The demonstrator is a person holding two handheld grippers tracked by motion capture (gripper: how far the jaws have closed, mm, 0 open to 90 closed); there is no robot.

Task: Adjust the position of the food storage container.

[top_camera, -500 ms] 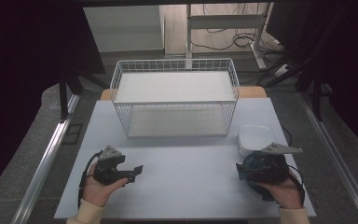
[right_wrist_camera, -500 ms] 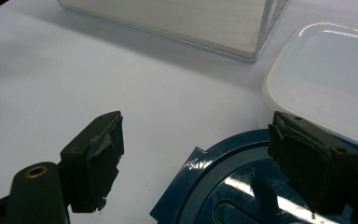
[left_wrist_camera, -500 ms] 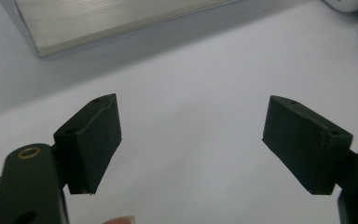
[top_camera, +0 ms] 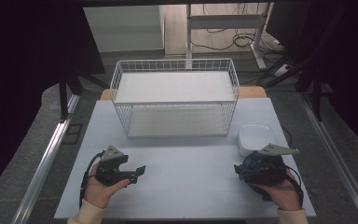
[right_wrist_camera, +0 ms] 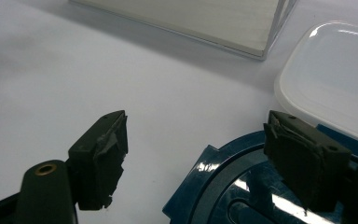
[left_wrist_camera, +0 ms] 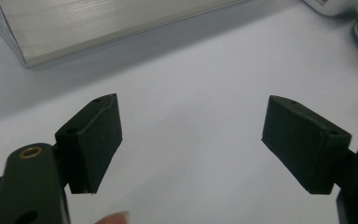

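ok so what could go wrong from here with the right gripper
The right gripper hangs open over a blue lid, one jaw above it and the other above bare table. Closing from there may nudge the lid rather than grip it.

The white container sits right beside the lid, so a sideways move could knock it.

The wire basket stands just behind; a quick lift forward might clip its wall.
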